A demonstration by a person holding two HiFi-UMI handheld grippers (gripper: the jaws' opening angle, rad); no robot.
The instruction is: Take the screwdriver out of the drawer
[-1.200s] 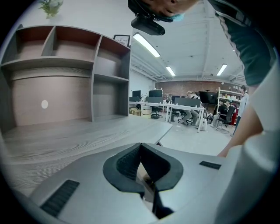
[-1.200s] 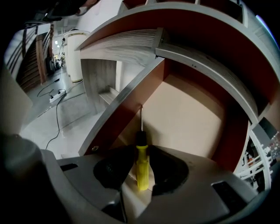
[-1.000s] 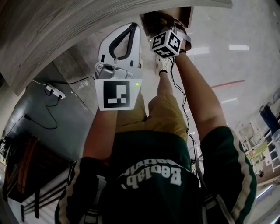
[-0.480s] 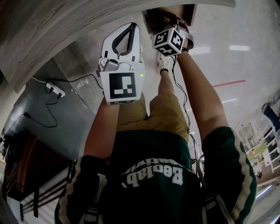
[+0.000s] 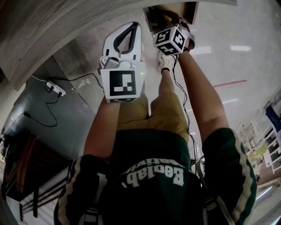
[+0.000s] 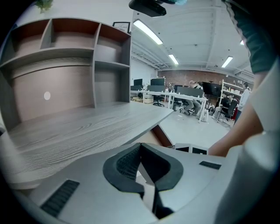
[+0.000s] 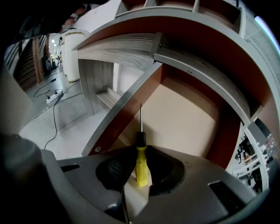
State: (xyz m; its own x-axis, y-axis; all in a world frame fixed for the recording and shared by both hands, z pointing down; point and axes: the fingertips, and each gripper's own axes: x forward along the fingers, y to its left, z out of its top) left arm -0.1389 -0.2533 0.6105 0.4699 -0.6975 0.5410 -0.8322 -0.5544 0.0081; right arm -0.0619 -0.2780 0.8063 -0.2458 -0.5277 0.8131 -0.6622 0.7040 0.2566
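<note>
The drawer (image 7: 175,109) stands pulled out from under the desk, with brown sides and a pale bottom; in the head view it is at the top (image 5: 186,11). My right gripper (image 7: 141,149) reaches into it and is shut on the yellow handle of the screwdriver (image 7: 141,164), whose black collar and steel shaft stick out ahead over the drawer bottom. In the head view only the right gripper's marker cube (image 5: 170,40) shows clearly. My left gripper (image 5: 132,24) hangs outside the drawer, left of the right one, shut and with nothing in it (image 6: 140,145).
The grey wood desk top (image 6: 78,131) runs above and left of the drawer, with a shelf unit (image 6: 65,65) on it. On the floor lie a power strip with cable (image 5: 55,91) and the person's shoe (image 5: 164,63). Dark furniture (image 5: 26,171) stands at lower left.
The left gripper has shifted a little up and to the right in the head view. The right gripper has stayed in the drawer on the screwdriver.
</note>
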